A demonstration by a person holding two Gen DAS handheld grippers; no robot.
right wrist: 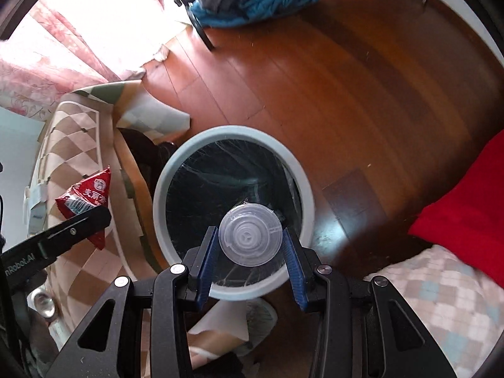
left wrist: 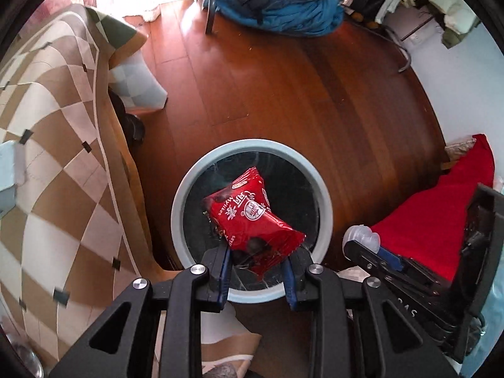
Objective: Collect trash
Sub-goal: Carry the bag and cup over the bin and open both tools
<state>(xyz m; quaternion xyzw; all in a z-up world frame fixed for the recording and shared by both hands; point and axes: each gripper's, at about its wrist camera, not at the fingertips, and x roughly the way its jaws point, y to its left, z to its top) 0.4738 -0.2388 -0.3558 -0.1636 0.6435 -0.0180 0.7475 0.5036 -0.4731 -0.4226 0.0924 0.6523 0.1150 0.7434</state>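
Observation:
A round trash bin with a pale blue rim [left wrist: 252,146] and a black liner stands on the wooden floor. My left gripper [left wrist: 256,264] is shut on a puffy red snack wrapper [left wrist: 252,217], which hangs over the bin's mouth. In the right wrist view, my right gripper [right wrist: 250,247] is shut on a clear plastic cup [right wrist: 250,236] above the near side of the same bin [right wrist: 233,132]. That view also shows the wrapper [right wrist: 86,195] at the left. In the left wrist view the cup [left wrist: 362,236] shows at the right.
A brown-and-cream checked cloth [left wrist: 56,145] drapes furniture left of the bin. A red cloth [left wrist: 441,220] lies to the right. A pile of blue and dark clothes [left wrist: 277,3] and a chair leg [left wrist: 210,19] sit at the far end of the floor.

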